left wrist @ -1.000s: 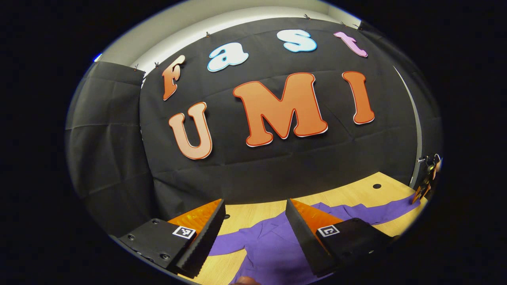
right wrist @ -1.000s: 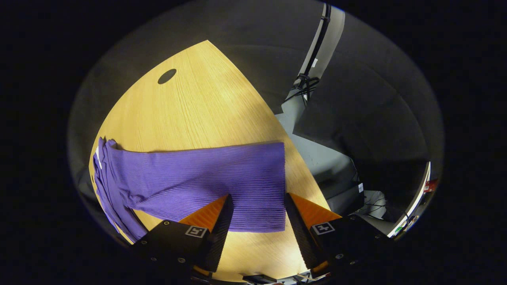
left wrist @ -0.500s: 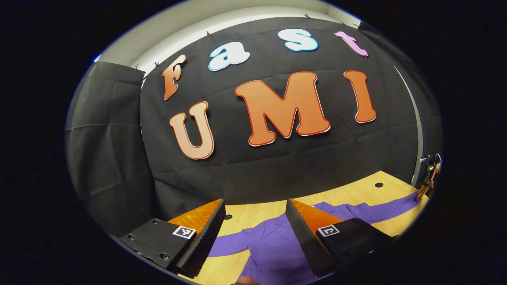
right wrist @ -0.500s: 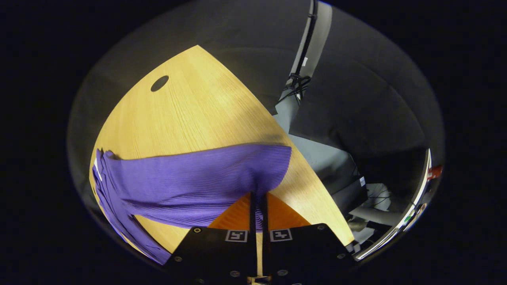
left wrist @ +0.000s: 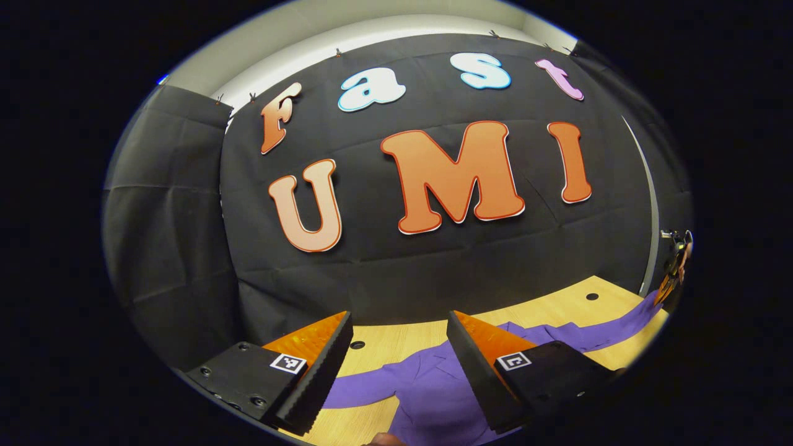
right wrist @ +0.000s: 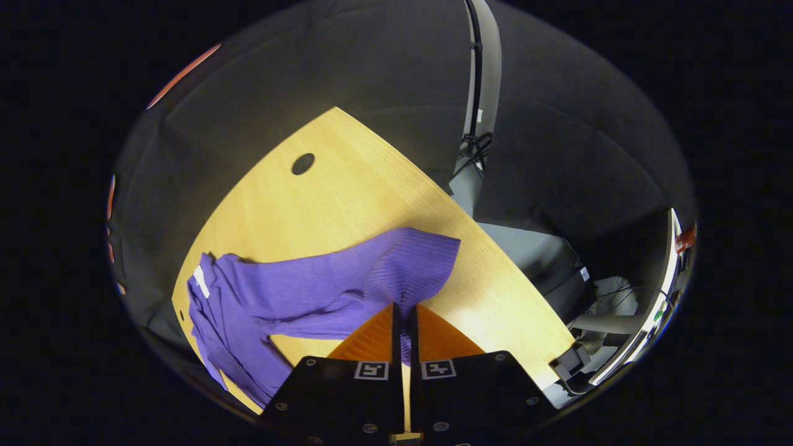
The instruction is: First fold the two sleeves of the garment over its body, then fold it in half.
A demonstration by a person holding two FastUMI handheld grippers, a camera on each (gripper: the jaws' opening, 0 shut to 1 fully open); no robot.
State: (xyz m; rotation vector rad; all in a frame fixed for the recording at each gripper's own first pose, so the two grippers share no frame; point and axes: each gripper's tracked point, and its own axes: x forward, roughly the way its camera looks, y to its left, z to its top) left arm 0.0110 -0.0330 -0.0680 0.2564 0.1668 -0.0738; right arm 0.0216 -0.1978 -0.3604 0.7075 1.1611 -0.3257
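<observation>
Right claw [right wrist: 404, 322]: fingers pressed together on the cuff end of the purple sleeve [right wrist: 347, 285]. A second ago they stood spread over the sleeve lying flat; half a second ago they had closed on it. Now the cuff is raised off the desk [right wrist: 347, 186] and the sleeve bunches and drapes back toward the body, no longer a flat band. I read this as the first sleeve fold under way: grasp secured, lift begun, carry over the body not yet done.

Left claw [left wrist: 396, 353]: fingers spread, nothing between them, hovering above the garment [left wrist: 433, 396], much as it did a second ago. It looks idle until its own sleeve comes up.

Garment: purple ribbed knit, lying on the pale wood desk. In the right gripper view the body sits bunched at the left end with a small white tag [right wrist: 201, 282] showing. In the left gripper view the far sleeve runs off toward the other claw [left wrist: 672, 279] at the right edge.

Beyond: a dark round hole [right wrist: 303, 163] in the desk.
</observation>
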